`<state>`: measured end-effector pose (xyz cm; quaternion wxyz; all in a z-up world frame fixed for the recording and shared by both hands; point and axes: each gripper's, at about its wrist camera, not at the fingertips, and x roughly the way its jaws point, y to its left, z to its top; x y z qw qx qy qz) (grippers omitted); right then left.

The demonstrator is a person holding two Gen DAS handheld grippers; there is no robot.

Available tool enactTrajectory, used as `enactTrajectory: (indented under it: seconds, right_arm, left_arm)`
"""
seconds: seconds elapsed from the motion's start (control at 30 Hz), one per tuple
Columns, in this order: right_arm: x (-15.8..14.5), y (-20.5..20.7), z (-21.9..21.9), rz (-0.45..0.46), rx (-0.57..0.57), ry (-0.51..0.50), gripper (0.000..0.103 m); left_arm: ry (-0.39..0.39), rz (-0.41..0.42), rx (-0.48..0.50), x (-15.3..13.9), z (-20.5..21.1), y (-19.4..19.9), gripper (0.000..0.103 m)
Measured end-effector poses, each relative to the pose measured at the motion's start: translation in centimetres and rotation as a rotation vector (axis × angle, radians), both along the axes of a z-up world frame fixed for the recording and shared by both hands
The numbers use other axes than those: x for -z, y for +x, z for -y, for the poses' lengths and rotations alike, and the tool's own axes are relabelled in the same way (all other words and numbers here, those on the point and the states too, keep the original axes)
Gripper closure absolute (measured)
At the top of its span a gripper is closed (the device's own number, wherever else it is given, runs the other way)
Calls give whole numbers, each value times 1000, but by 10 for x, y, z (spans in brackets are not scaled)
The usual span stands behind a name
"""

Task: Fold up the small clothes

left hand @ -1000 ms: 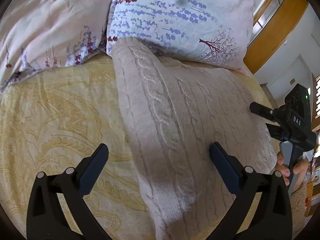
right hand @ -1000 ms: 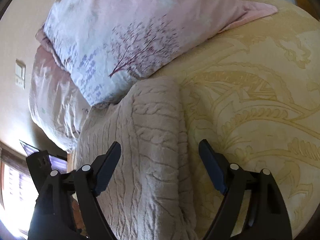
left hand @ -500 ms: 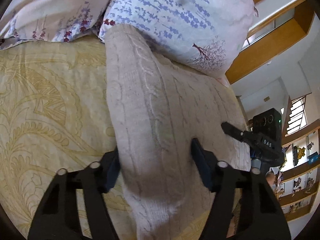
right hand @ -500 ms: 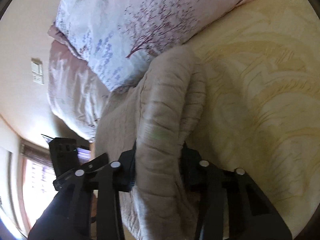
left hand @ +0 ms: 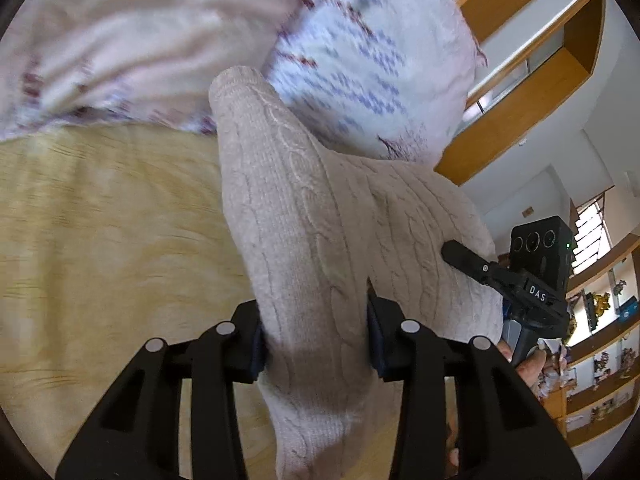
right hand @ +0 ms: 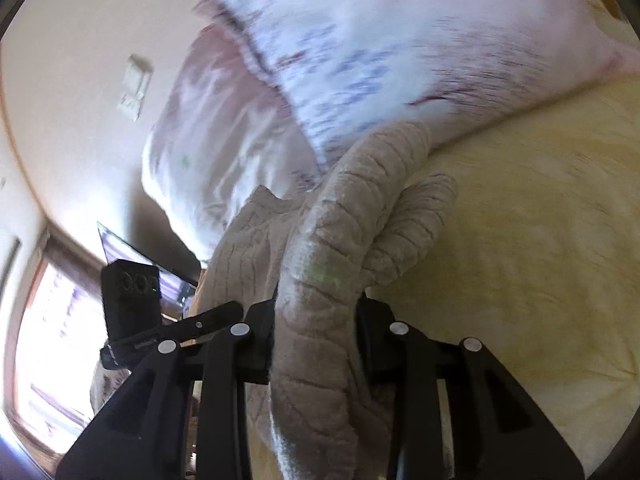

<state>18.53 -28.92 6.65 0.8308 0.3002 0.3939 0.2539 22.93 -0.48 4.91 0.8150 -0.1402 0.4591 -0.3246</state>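
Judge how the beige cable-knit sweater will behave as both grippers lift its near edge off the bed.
Probably floppy: the sweater drapes and bunches between the closing left gripper and closing right gripper. Its far end, against the pillow, will likely drag. The thick, textured knit looks unlikely to slip.

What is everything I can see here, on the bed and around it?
sweater: one, beige cable knit, on the bed, both sides lifted
bedspread: one, yellow patterned, under the sweater
pillows: two, pale pink and white with purple print, at the head of the bed
shelves: wooden, along the wall, full of small items
wall switch: one, white, on the wall
left gripper: black, jaws closing on one sweater edge
right gripper: black, jaws closing on the other edge
hand: partly visible, holding the right gripper's handle
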Motion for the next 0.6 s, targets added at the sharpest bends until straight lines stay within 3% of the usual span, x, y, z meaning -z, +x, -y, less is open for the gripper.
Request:
enactTrajectory:
  seconds: [0.13, 0.23, 0.27, 0.3, 0.37, 0.6]
  right_arm:
    - [1, 11, -50, 44, -74, -92, 72]
    - [22, 29, -78, -44, -110, -193, 70]
    - [34, 34, -85, -90, -91, -255, 62]
    - [39, 36, -86, -107, -83, -258, 60]
    - [41, 37, -76, -142, -69, -195, 58]
    - [18, 30, -36, -103, 49, -106, 58]
  left_arm:
    - [23, 9, -57, -1, -50, -3, 62]
    - [85, -48, -128, 20, -78, 4, 57]
    - [66, -93, -148, 31, -88, 7, 50]
    - [-9, -131, -153, 40, -99, 9, 48]
    - [-63, -166, -165, 45, -110, 8, 41]
    - [34, -82, -165, 27, -104, -9, 36]
